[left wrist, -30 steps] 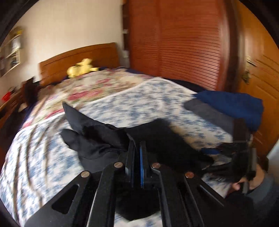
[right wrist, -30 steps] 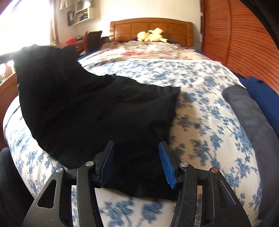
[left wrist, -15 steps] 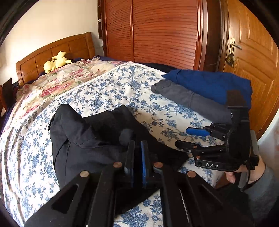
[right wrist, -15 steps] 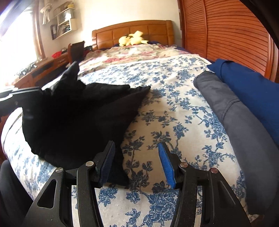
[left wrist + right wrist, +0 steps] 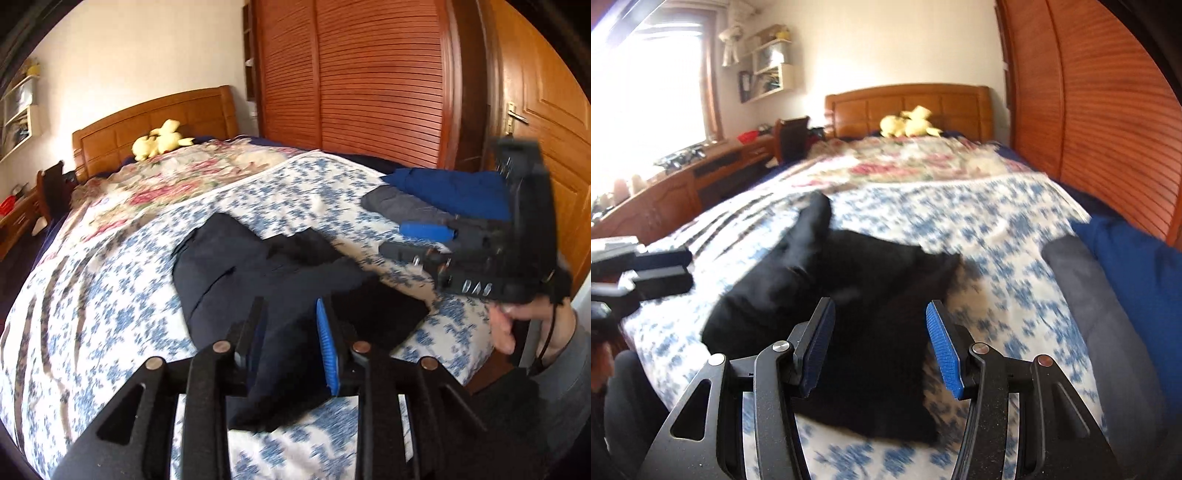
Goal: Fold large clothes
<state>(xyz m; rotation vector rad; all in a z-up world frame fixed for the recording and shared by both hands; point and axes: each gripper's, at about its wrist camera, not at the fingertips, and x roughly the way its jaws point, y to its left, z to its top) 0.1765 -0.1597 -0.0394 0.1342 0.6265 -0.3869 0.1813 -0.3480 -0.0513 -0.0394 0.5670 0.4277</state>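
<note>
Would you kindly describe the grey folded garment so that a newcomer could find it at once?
Start at the bed with the blue-flowered cover and go to its edge nearest the slatted wooden wardrobe. Two folded garments lie there side by side. The grey garment is the inner one, between the flowered cover and the bright blue garment, and duller than the crumpled black garment mid-bed.

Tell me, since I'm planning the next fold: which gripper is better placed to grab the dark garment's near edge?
Probably left. The left gripper has the garment between its opening jaws; the right gripper hangs open above it.
</note>
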